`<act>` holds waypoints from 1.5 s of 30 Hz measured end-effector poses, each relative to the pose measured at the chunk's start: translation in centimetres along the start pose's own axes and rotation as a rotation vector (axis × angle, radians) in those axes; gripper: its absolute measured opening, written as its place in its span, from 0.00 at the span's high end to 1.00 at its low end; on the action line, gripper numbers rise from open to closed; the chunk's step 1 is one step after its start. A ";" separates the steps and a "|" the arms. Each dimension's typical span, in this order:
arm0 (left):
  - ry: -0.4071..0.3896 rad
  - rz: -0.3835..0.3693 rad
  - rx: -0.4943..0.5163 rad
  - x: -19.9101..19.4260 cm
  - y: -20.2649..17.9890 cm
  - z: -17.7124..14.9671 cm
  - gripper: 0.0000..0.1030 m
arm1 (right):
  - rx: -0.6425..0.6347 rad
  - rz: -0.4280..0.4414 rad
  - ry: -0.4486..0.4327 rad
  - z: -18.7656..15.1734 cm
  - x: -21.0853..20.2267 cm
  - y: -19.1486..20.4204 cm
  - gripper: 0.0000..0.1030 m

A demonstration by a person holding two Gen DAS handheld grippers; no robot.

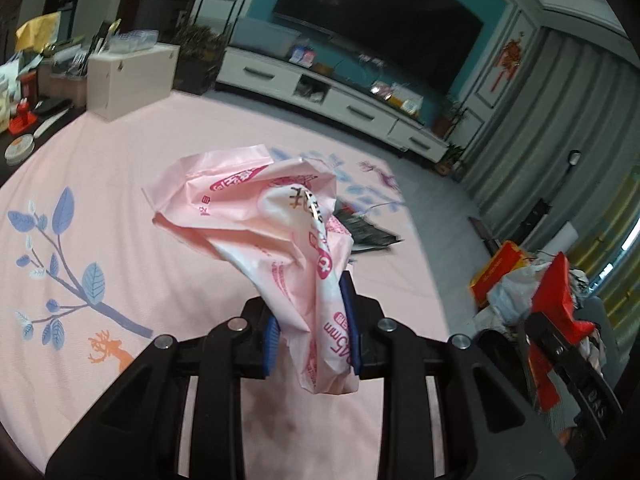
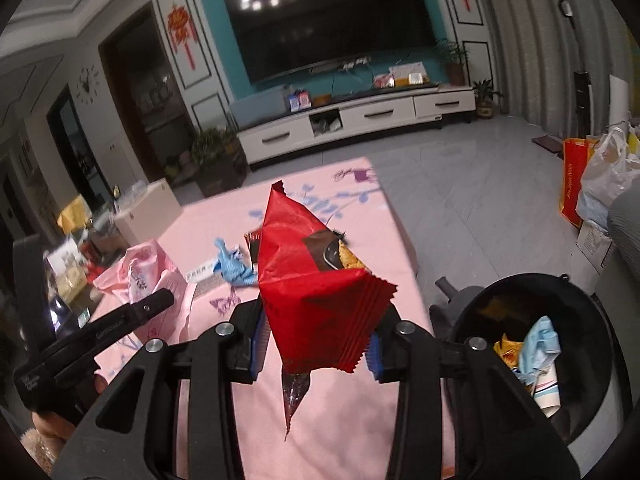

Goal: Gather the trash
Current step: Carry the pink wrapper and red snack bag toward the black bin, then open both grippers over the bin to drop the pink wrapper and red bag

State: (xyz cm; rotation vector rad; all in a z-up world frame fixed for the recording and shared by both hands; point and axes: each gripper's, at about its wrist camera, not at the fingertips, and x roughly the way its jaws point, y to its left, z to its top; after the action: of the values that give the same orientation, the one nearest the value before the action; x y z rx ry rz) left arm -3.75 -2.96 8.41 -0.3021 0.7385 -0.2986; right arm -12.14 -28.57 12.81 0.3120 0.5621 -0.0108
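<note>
My left gripper [image 1: 314,334] is shut on a crumpled pink plastic wrapper [image 1: 276,220], held up above the pink tablecloth [image 1: 100,208]. That wrapper [image 2: 148,272] and the left gripper [image 2: 164,300] also show at the left of the right wrist view. My right gripper [image 2: 318,350] is shut on a red snack bag [image 2: 308,276], whose top stands up between the blue pads. In the left wrist view the red snack bag [image 1: 554,292] appears at the right edge. A black trash bin [image 2: 560,308] with several scraps inside stands open at the lower right, beside the table.
On the tablecloth lie a blue crumpled glove [image 2: 234,264], a white packet [image 2: 202,274] and a dark wrapper [image 1: 368,232]. A white box [image 1: 128,80] and clutter stand at the table's far left. A TV cabinet [image 2: 360,120] stands beyond; bags [image 2: 600,176] sit on the floor at right.
</note>
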 end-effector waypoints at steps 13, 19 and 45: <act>-0.116 -0.127 0.109 -5.9 -7.7 -2.3 0.73 | 0.027 -0.037 -0.149 1.2 -6.3 -3.0 0.62; -0.110 -0.206 0.137 -6.6 -11.2 -3.6 0.73 | 0.064 -0.083 -0.187 1.4 -8.0 -5.4 0.62; 0.200 -0.339 0.302 2.6 -23.0 -11.2 0.73 | 0.311 -0.328 -0.106 0.1 -7.2 -17.1 0.61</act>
State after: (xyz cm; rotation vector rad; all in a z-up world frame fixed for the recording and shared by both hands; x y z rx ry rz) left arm -13.38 -26.79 7.53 -0.1091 0.8249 -0.7628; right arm -19.85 -45.44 11.78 0.5153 0.5005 -0.4325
